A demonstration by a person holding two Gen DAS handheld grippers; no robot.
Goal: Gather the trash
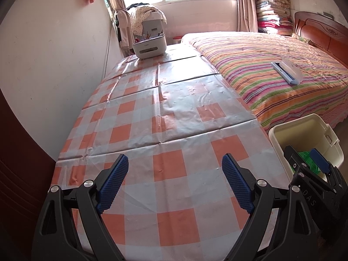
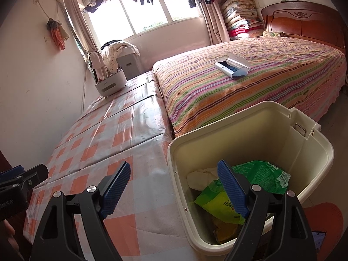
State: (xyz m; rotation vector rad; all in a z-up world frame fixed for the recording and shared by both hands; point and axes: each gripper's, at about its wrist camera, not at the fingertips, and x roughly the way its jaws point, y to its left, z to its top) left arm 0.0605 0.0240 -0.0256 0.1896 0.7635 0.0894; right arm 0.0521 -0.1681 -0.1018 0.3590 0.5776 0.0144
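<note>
Both grippers stand open and empty: the left gripper (image 1: pixel 175 182) over the checked tablecloth (image 1: pixel 165 117), the right gripper (image 2: pixel 174 191) straddling the table's edge and the bin (image 2: pixel 250 126). Their pads are blue and ribbed, on black arms. The cream plastic bin, squarish with rounded corners, stands just right of the table and holds the trash: a crumpled green wrapper (image 2: pixel 265 174), a yellow-green packet (image 2: pixel 214 204) and white paper (image 2: pixel 201 177) (all crushed together). At the table's far end sits a white caddy (image 1: pixel 150 46) of pens. An open case (image 2: pixel 232 65) lies on the striped bed (image 2: pixel 250 91).
</note>
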